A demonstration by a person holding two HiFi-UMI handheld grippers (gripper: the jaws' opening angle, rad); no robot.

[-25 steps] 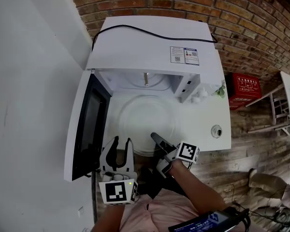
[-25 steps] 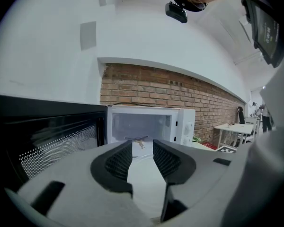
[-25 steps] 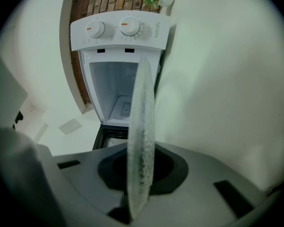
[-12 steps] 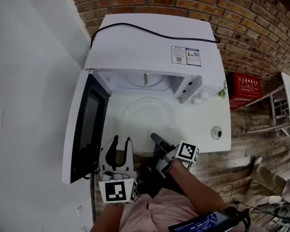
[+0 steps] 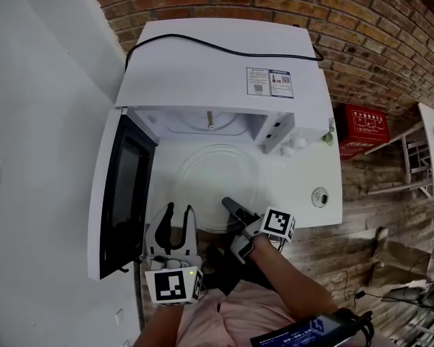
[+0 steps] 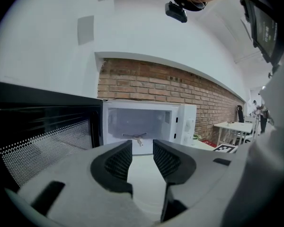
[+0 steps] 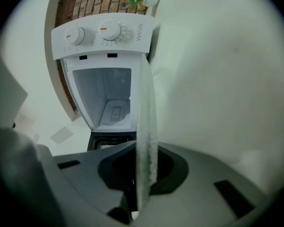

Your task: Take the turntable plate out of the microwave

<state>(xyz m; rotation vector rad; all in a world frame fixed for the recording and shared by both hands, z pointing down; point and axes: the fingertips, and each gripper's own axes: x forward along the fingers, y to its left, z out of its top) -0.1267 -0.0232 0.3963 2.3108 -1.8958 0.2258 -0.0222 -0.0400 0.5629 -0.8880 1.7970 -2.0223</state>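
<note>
The clear glass turntable plate [image 5: 217, 183] is outside the white microwave [image 5: 217, 56], over the white table in front of its open cavity. My right gripper [image 5: 228, 205] is shut on the plate's near rim. In the right gripper view the plate [image 7: 146, 122] stands edge-on between the jaws, with the microwave's knob panel [image 7: 104, 32] behind it. My left gripper [image 5: 178, 214] hangs open and empty at the lower left, beside the open door [image 5: 119, 194]. In the left gripper view it [image 6: 142, 156] points at the empty cavity [image 6: 142, 122], where the bare drive hub [image 6: 135, 137] shows.
The door swings out to the left, close to my left gripper. A black cable [image 5: 217, 45] lies across the microwave's top. A small round fitting [image 5: 319, 196] is set in the table [image 5: 304, 179] at right. A red box [image 5: 363, 125] stands by the brick wall.
The head view has shifted slightly. Both grippers and the plate keep their places relative to the microwave.
</note>
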